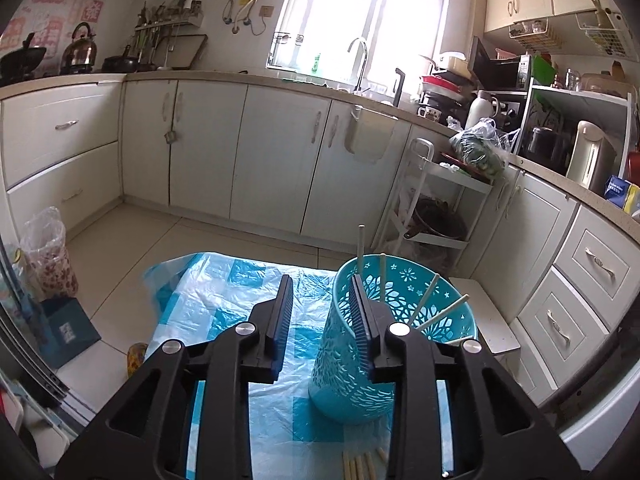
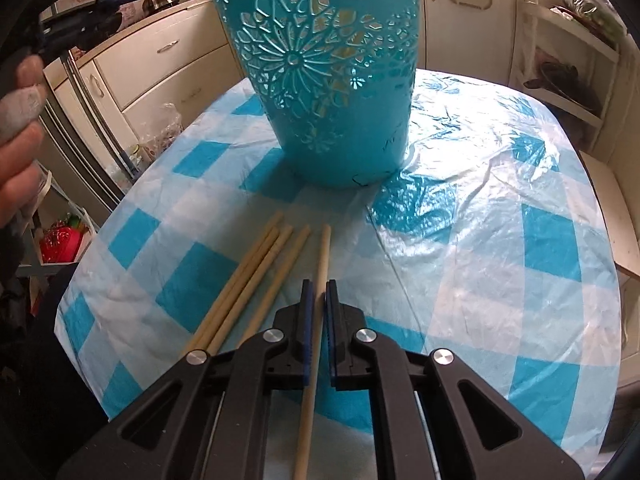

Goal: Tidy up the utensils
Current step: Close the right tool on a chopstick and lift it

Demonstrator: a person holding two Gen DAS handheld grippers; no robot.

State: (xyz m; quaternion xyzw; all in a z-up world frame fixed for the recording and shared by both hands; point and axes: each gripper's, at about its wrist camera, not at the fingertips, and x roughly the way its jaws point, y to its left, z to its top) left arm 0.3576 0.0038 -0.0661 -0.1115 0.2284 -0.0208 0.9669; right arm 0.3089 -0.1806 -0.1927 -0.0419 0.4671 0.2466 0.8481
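A teal perforated holder [image 1: 360, 344] stands on the blue-and-white checked table cover [image 1: 224, 312], with several wooden chopsticks [image 1: 426, 300] leaning inside it. My left gripper [image 1: 320, 288] is open and empty, held above the table; its right finger overlaps the holder's near left wall. In the right wrist view the holder [image 2: 324, 80] stands just ahead. My right gripper [image 2: 319, 286] is shut on one chopstick [image 2: 323, 252] lying on the cover. Several more chopsticks [image 2: 256, 276] lie to its left; their ends also show in the left wrist view [image 1: 360, 466].
White kitchen cabinets [image 1: 256, 152] and a counter ring the room. A white trolley [image 1: 432, 200] stands beyond the table's far right. A small white stool [image 1: 488, 316] is right of the table. The person's hand [image 2: 20, 136] shows at the left.
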